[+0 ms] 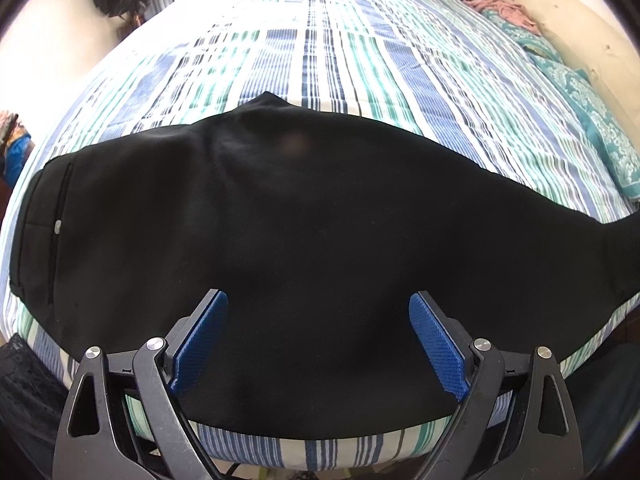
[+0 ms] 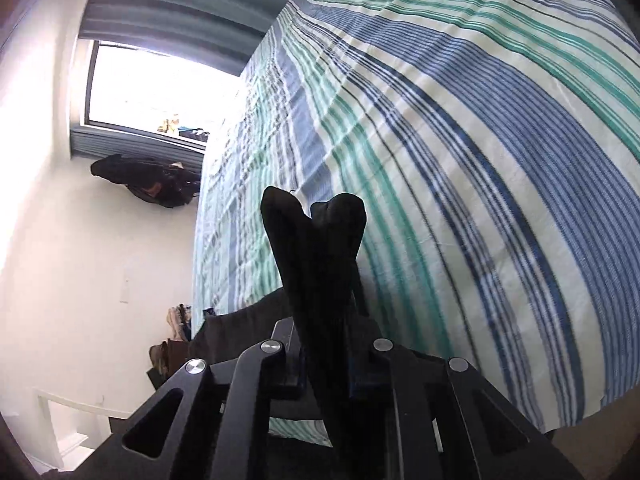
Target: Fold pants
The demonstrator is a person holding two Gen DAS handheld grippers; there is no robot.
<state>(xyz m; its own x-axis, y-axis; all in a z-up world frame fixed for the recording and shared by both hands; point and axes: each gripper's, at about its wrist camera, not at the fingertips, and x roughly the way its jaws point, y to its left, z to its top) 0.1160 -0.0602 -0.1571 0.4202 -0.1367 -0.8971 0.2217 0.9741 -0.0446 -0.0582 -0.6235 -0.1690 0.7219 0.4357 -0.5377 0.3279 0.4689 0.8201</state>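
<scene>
A striped bed (image 1: 360, 60) is filling the room ahead of both claws. The black pants (image 1: 300, 220) are lying across it, just ahead of the left claw (image 1: 318, 340), which is hanging released above the near edge, probably waiting to pin the fold. The right claw (image 2: 326, 364) is gripping the bunched leg ends, lifting them up, likely to carry them over.

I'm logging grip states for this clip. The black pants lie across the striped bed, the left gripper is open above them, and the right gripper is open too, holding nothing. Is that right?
Not quite. The right gripper is shut on the black pants, with a fold of the fabric standing up between its fingers in the right wrist view. The rest holds: the pants lie across the striped bed and the left gripper is open above them.
</scene>
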